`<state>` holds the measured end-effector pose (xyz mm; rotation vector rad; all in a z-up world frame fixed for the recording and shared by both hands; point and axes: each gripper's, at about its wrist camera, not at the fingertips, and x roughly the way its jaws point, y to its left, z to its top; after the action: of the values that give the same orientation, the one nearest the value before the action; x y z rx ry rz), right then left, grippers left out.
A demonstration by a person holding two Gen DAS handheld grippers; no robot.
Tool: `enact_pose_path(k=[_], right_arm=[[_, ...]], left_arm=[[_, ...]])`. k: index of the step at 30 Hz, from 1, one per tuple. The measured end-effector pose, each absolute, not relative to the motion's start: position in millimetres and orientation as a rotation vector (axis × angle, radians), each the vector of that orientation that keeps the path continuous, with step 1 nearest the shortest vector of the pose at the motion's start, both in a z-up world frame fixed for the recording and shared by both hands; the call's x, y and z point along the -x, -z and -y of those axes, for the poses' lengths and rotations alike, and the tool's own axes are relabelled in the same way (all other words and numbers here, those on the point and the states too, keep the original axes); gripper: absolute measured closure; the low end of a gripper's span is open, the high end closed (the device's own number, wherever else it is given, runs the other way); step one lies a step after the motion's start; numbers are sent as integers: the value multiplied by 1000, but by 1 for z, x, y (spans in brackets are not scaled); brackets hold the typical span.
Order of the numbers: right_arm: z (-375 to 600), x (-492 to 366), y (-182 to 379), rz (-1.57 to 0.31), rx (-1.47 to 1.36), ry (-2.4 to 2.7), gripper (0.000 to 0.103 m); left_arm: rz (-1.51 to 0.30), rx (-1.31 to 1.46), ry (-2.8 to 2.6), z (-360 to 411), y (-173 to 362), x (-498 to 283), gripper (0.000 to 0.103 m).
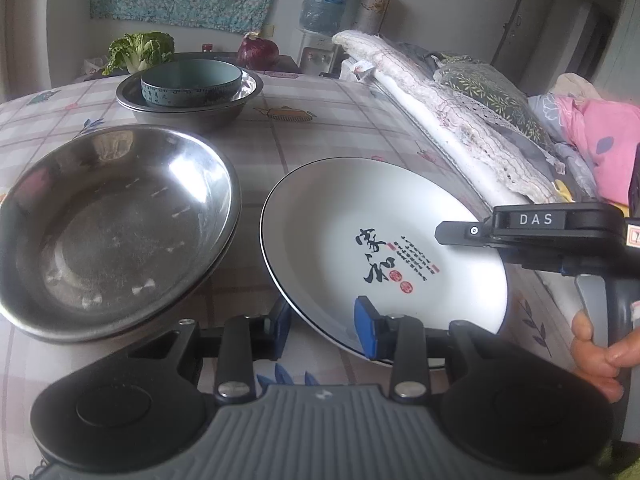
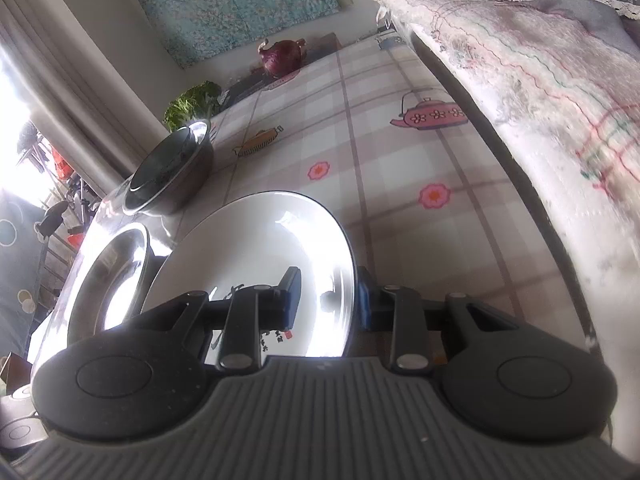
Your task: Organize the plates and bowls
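my left gripper (image 1: 326, 330) has its blue pads on either side of the near rim of the white plate (image 1: 360, 216), jaws drawn in close on that edge. my right gripper (image 2: 328, 300) is clamped on the same plate's rim from the other side, one finger over the face and one beneath. in the left view the right gripper (image 1: 460, 236) reaches in from the right over the plate, and my hand (image 1: 600, 352) shows on its handle.

just left of the left gripper sits a steel bowl (image 1: 116, 228), nested on another. ahead of it, further out on the checked tablecloth (image 1: 320, 128), a teal bowl (image 1: 192, 84) rests inside a steel basin (image 1: 188, 108).

only the left view shows the plate's black lettering clearly, and the water jug (image 1: 324, 0) behind. only the right view shows the bright window (image 2: 16, 128) off to its left. both catch the red onion (image 2: 282, 58) and the greens (image 2: 192, 106).
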<state>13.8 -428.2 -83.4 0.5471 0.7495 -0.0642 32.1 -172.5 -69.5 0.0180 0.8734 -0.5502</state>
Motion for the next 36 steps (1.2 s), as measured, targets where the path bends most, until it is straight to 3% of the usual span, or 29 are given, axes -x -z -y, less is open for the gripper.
enact_pose_path(k=[19, 27, 30, 35, 36], right_arm=[[360, 73, 80, -766, -552, 60, 74], [354, 63, 81, -748, -497, 111, 71], [353, 60, 81, -736, -535, 98, 53], [357, 59, 83, -702, -662, 55, 15], [359, 59, 84, -697, -692, 46, 12]], left_arm=[[-928, -58, 560, 117, 60, -5, 67], [-962, -124, 548, 133, 64, -14, 54], [-960, -152, 547, 139, 65, -11, 49], [-961, -156, 545, 141, 65, -10, 45], [-962, -150, 545, 140, 65, -10, 45]])
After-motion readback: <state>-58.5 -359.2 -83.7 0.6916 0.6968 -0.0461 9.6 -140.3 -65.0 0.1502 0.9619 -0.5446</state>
